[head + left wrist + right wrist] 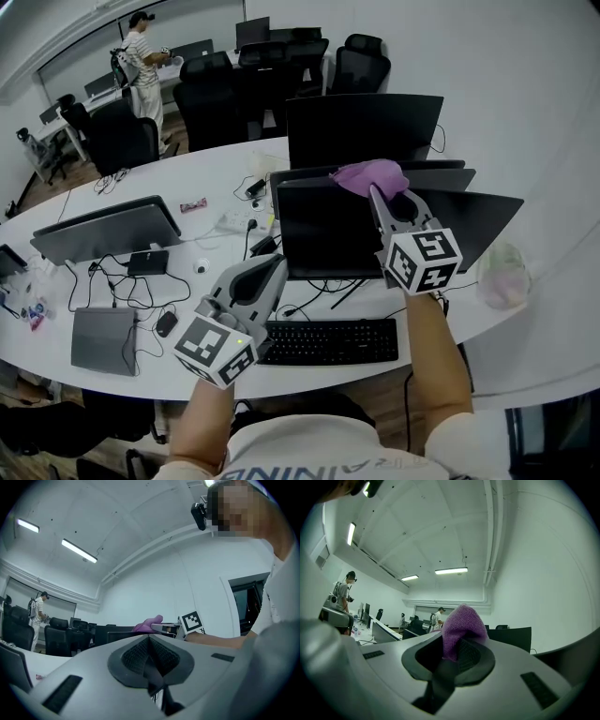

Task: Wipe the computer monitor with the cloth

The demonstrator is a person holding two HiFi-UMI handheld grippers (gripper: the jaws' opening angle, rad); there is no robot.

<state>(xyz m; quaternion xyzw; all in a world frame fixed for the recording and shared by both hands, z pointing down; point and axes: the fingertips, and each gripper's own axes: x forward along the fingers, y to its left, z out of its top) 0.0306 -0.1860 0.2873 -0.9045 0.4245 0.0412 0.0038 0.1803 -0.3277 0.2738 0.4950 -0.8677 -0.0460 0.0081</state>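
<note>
Right gripper (377, 195) clamps purple cloth (364, 174) at monitor (328, 234) top edge. Left gripper (270, 272) closed, empty, near keyboard (328, 342). Shirt (328, 459) print unreadable.

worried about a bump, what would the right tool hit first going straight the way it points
Probably the black monitor standing behind. The right tool, shut on the purple cloth, points over the top edge of the front monitor; depth is unclear, so it might pass beside.
</note>
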